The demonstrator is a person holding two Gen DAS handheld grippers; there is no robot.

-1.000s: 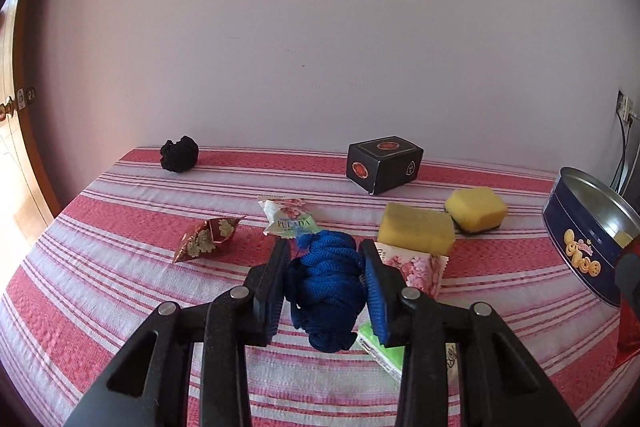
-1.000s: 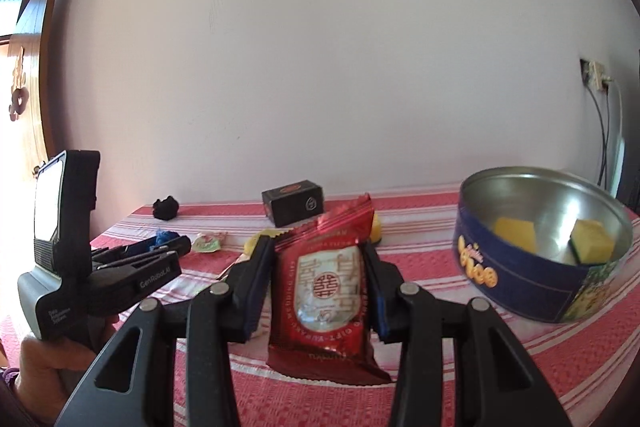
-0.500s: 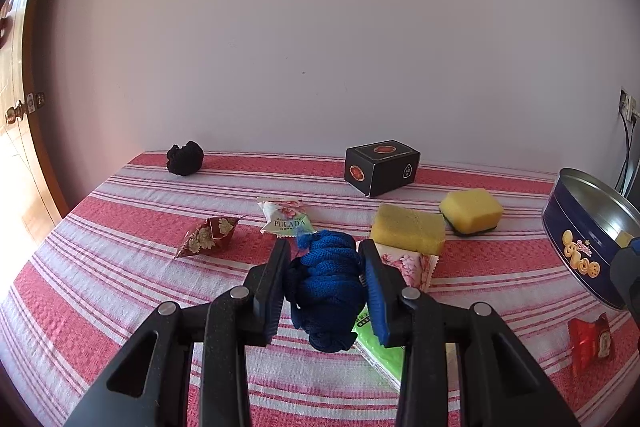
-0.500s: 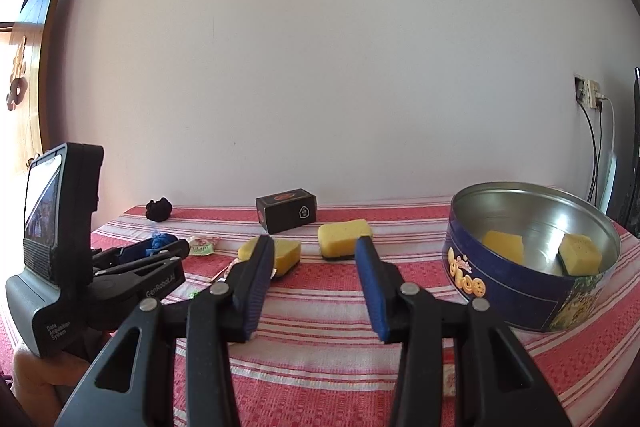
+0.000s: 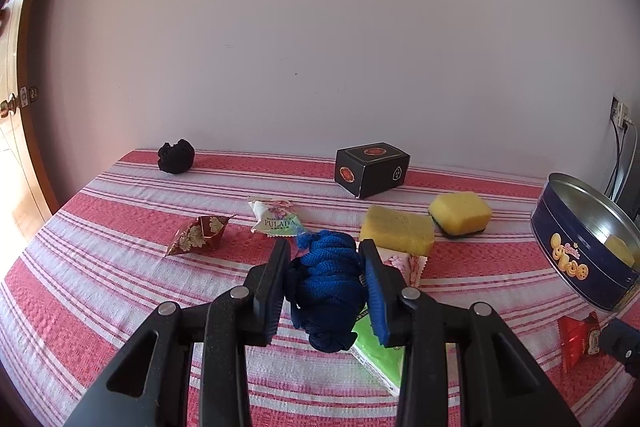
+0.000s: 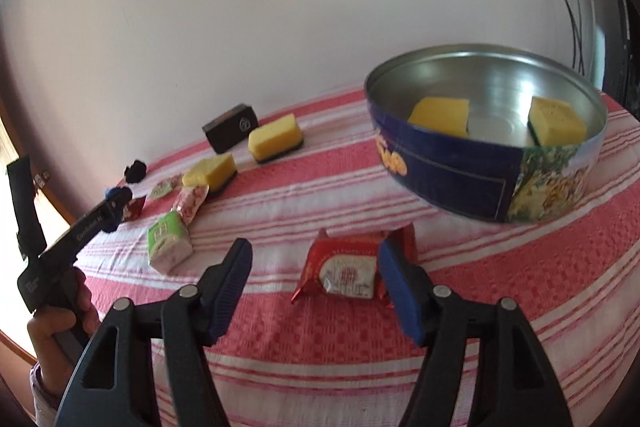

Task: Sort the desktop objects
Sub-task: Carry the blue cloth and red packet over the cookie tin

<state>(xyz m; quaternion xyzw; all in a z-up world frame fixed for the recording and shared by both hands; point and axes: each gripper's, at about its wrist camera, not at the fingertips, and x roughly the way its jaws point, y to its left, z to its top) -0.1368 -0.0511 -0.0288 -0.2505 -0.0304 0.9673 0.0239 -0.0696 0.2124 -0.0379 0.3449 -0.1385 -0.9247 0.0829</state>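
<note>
My left gripper (image 5: 324,247) is shut on a blue rope bundle (image 5: 326,287), held just above the red-striped cloth. In the right wrist view a red snack packet (image 6: 348,271) lies flat on the cloth between the jaws of my right gripper (image 6: 316,251). Those jaws are opening; the right finger is beside the packet's edge and the left finger stands well clear of it. Behind it stands a round blue cookie tin (image 6: 460,163) holding two yellow sponges (image 6: 440,111). From the left wrist view the same packet (image 5: 578,341) lies in front of the tin (image 5: 568,247).
On the cloth lie a black box (image 5: 372,167), two yellow sponges (image 5: 396,233), a black bundle (image 5: 176,155), a folded red-gold packet (image 5: 198,235), a white snack packet (image 5: 276,221) and a green packet (image 6: 168,241). A wooden door stands left, wall cables right.
The right gripper let go of the red packet, which now lies on the cloth; the gripper then tilted down over it with its jaws wider. The left gripper kept still.
</note>
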